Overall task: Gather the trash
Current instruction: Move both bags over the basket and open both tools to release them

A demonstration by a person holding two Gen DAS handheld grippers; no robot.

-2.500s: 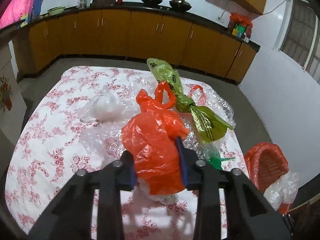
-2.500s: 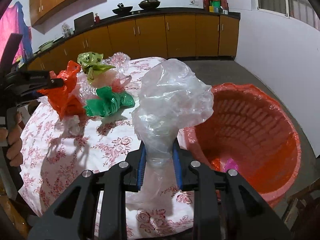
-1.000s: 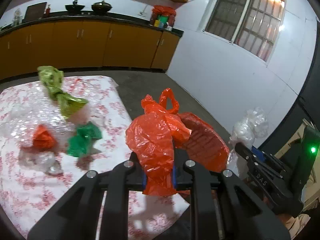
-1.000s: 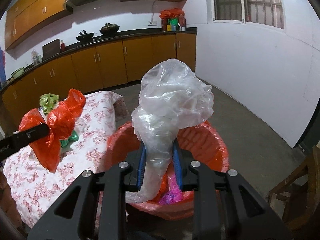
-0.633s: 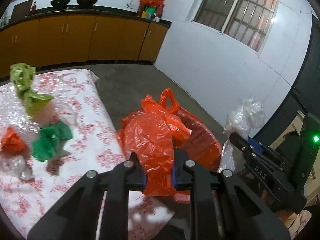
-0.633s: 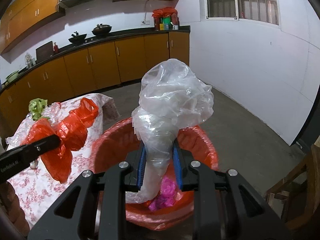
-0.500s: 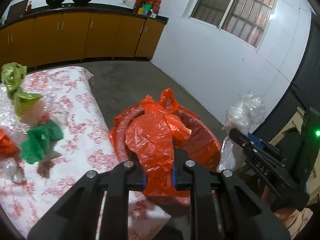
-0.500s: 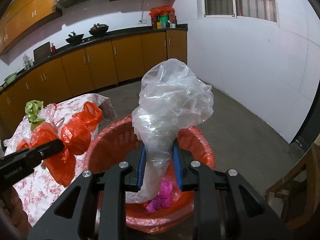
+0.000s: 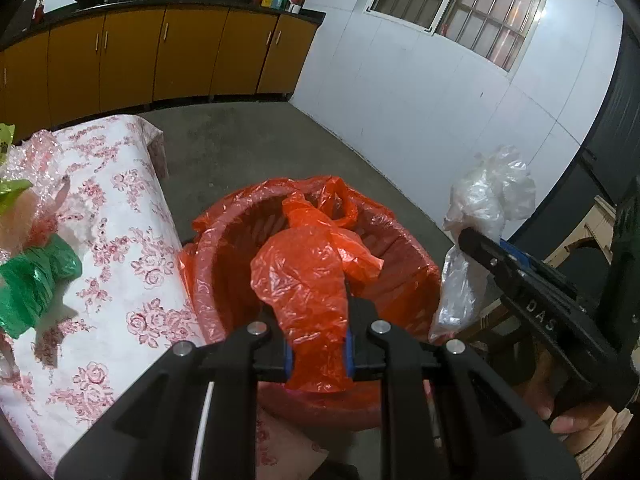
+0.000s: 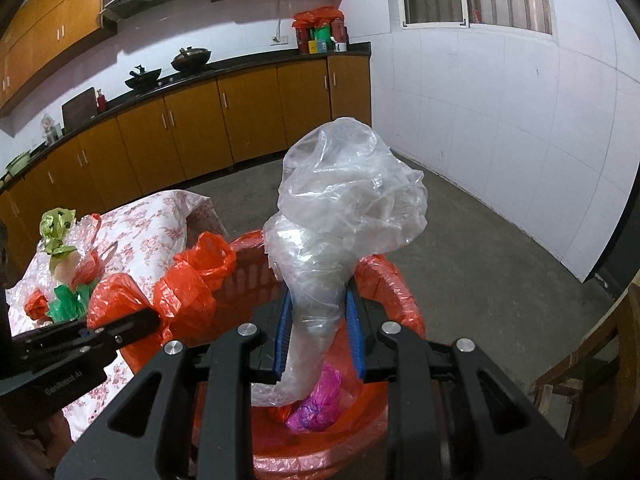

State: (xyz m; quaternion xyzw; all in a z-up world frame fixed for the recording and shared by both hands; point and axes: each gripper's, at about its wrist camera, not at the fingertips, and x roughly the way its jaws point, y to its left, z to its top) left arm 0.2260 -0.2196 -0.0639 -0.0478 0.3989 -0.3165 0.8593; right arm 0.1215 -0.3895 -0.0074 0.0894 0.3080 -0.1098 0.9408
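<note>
My left gripper (image 9: 318, 354) is shut on a crumpled orange plastic bag (image 9: 308, 280) and holds it over the mouth of the orange-lined trash basket (image 9: 216, 240) on the floor beside the table. My right gripper (image 10: 320, 332) is shut on a bunched clear plastic bag (image 10: 344, 208), also above the basket (image 10: 396, 284); a pink piece of trash (image 10: 316, 404) lies inside. In the left wrist view the right gripper (image 9: 472, 240) with the clear bag (image 9: 488, 216) sits at the basket's right side. The left gripper (image 10: 140, 320) with the orange bag (image 10: 192, 284) appears at left in the right wrist view.
A table with a floral cloth (image 9: 120, 280) stands left of the basket, carrying a green bag (image 9: 32, 284), bubble wrap (image 9: 36, 160) and a yellow-green wrapper (image 10: 56, 228). Wooden cabinets (image 10: 240, 120) line the back wall. A wooden chair (image 10: 592, 360) stands at right. Bare concrete floor (image 10: 480, 240) lies beyond.
The left gripper has carried the orange bag off the table edge and down over the basket mouth. The right gripper with the clear bag has shifted slightly closer over the basket.
</note>
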